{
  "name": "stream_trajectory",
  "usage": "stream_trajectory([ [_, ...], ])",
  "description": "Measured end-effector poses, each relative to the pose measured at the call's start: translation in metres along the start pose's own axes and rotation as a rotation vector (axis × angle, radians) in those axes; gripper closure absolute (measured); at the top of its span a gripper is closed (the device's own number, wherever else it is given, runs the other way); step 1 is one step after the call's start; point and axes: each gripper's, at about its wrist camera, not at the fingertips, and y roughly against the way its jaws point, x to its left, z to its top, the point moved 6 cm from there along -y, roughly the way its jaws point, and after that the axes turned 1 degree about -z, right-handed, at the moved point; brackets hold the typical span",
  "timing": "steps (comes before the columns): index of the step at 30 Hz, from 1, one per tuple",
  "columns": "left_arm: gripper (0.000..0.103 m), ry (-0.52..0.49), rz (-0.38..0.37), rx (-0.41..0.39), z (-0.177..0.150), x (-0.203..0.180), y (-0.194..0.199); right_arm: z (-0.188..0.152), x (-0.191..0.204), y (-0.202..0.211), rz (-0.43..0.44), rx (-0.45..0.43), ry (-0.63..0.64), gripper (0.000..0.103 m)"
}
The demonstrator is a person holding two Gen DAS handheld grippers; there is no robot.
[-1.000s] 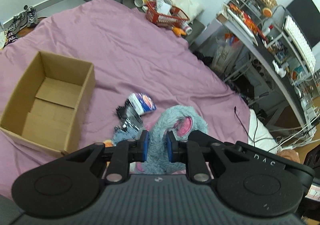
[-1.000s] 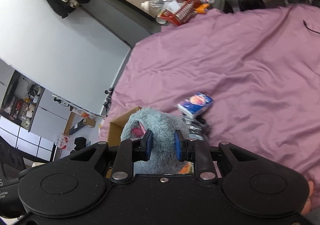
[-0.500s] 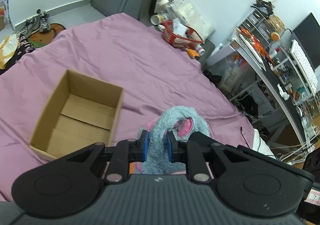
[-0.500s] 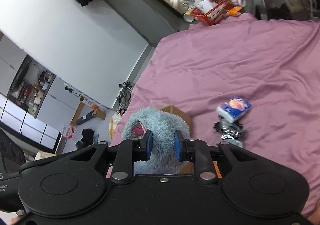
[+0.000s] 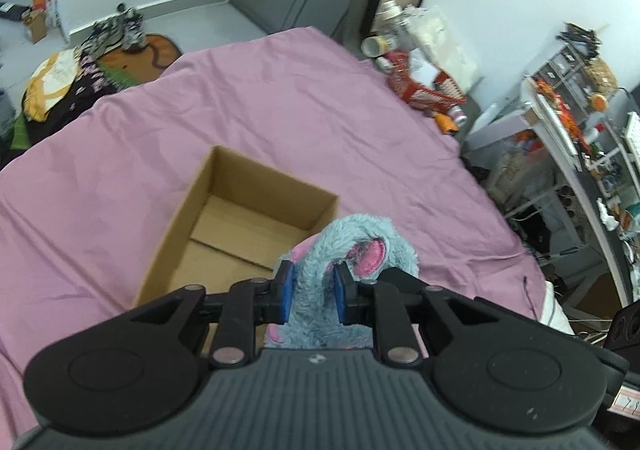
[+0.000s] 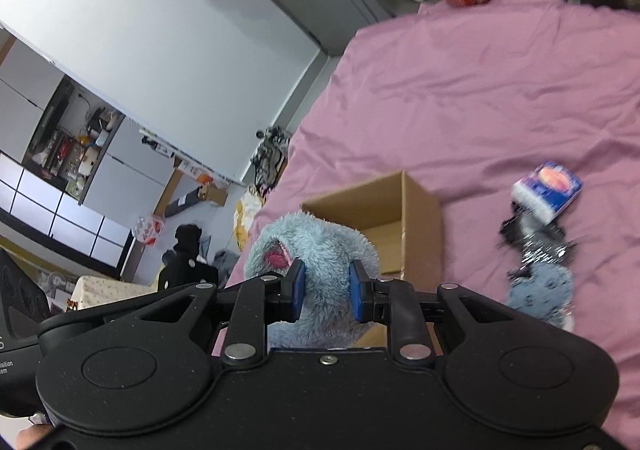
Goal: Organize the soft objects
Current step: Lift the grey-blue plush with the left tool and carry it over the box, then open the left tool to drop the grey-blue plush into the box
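Note:
A fluffy blue plush toy [image 5: 352, 246] with a pink ear lining is held up in the air by both grippers. My left gripper [image 5: 313, 292] is shut on one part of it and my right gripper [image 6: 325, 290] is shut on another part [image 6: 320, 246]. An open, empty cardboard box [image 5: 240, 226] stands on the purple bedspread [image 5: 240, 98], just beyond and below the toy. In the right wrist view the box [image 6: 404, 218] lies right behind the toy.
A blue tissue pack [image 6: 548, 190], a shiny dark item [image 6: 536, 242] and a small blue plush [image 6: 540, 290] lie on the bed right of the box. A red basket [image 5: 424, 90] with clutter sits off the bed's far corner. A cluttered shelf [image 5: 580, 122] stands at right.
Both grippers have lifted the blue plush off the bed and carried it left toward the cardboard box, which now lies directly beyond the toy. The tissue pack stays behind on the bed.

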Motion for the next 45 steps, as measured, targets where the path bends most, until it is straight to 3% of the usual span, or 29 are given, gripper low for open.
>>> stream_trajectory([
  [20,0.081,0.120,0.103,0.123,0.004,0.085,-0.050,-0.024,0.007,-0.086,-0.042,0.176,-0.024,0.081],
  [28,0.078,0.173,0.141,0.148,-0.004,0.106,-0.063,-0.032,-0.001,-0.104,-0.062,0.204,-0.018,0.080],
  [34,0.073,0.199,0.134,0.128,-0.009,0.109,-0.048,-0.034,0.005,-0.104,-0.086,0.223,0.024,0.075],
  [36,0.058,0.192,0.157,0.104,-0.010,0.108,-0.040,-0.033,0.007,-0.101,-0.083,0.218,0.021,0.075],
  [37,0.056,0.182,0.166,0.095,-0.011,0.107,-0.036,-0.033,0.007,-0.096,-0.080,0.214,0.018,0.075],
  [42,0.052,0.171,0.176,0.063,-0.014,0.107,-0.013,-0.031,0.008,-0.081,-0.073,0.193,0.005,0.072],
  [45,0.051,0.169,0.186,0.024,-0.017,0.105,0.002,-0.031,0.008,-0.064,-0.073,0.174,0.012,0.061],
])
